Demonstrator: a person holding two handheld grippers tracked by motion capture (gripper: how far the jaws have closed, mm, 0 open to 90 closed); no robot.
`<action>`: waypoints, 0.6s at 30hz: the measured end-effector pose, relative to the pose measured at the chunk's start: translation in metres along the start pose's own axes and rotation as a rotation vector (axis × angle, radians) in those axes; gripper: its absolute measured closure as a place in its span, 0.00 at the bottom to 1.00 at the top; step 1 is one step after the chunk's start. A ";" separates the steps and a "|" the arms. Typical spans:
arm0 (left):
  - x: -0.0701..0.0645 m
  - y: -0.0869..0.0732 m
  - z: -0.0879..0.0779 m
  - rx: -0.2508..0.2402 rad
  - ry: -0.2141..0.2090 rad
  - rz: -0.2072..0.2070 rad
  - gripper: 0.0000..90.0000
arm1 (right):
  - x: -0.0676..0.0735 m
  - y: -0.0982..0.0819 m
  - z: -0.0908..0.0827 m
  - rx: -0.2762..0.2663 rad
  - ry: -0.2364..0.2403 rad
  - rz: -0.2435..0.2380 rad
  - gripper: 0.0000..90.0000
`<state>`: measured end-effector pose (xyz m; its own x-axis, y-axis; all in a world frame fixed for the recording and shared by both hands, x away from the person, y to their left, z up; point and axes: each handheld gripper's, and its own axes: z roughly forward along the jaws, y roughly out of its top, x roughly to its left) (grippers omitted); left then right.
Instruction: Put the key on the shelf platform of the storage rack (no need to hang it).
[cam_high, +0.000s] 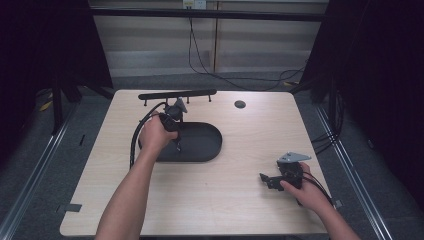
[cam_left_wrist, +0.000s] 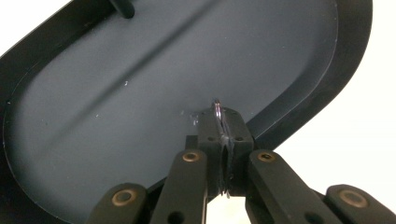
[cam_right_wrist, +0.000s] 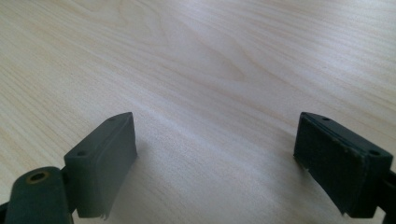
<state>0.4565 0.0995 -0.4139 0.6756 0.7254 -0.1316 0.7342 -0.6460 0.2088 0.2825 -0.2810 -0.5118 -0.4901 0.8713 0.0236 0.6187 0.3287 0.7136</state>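
The left tool (cam_left_wrist: 223, 140) pinches a thin metal ring (cam_left_wrist: 217, 108) edge-up over the black tray (cam_left_wrist: 116, 93), probably to set it inside, while the right tool (cam_right_wrist: 215, 163) (jaws wide, empty) rests on the worktop (cam_right_wrist: 196, 56).

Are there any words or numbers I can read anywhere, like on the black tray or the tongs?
None: no word, number or sign can be read.
The black tray is plain.
The left tongs and right tongs bear no label.
The wooden table shows bare grain.
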 end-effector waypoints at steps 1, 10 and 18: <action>0.000 0.000 0.000 -0.003 -0.002 0.002 0.98 | 0.000 0.000 0.000 0.000 0.000 0.002 0.14; -0.001 0.001 0.002 -0.006 0.004 0.002 0.93 | 0.000 0.000 0.000 0.000 0.000 -0.001 0.14; -0.003 -0.001 0.000 -0.006 -0.005 0.004 0.91 | 0.000 0.000 0.000 -0.001 0.000 -0.002 0.14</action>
<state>0.4540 0.0979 -0.4133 0.6791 0.7213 -0.1359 0.7309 -0.6476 0.2153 0.2827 -0.2809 -0.5119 -0.4917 0.8705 0.0220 0.6170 0.3305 0.7142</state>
